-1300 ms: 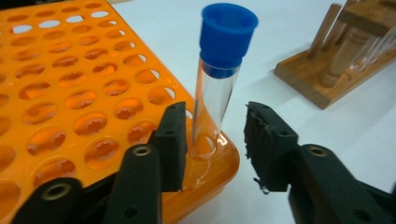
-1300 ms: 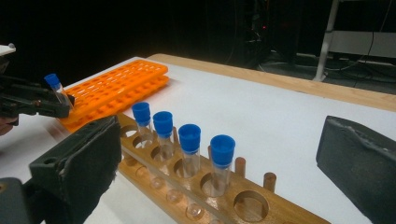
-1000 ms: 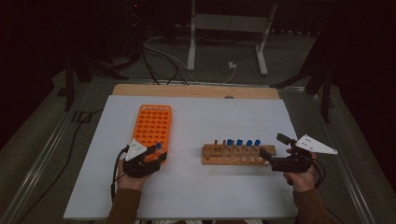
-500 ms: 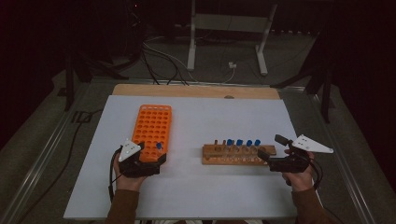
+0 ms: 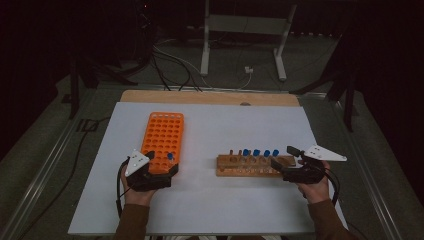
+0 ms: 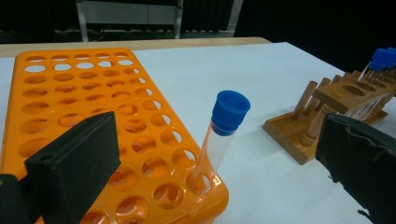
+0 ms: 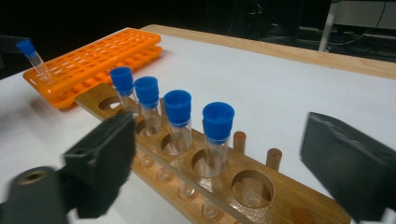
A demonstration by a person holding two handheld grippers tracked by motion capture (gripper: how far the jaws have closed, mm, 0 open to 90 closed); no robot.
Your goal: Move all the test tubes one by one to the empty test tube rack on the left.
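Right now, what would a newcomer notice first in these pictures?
The orange rack on the white table's left side, with one blue-capped tube leaning in a near corner hole. To its right, a wooden rack holds four more tubes in a row.

Lab bench (orange tube rack [image 5: 163, 140], capped test tubes [image 7: 178, 108])

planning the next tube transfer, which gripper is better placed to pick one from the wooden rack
Right. The right gripper sits open at the end of the brown wooden tube rack, facing its four blue-capped clear tubes. The left gripper is open at the orange plastic rack, beside the tube standing there.
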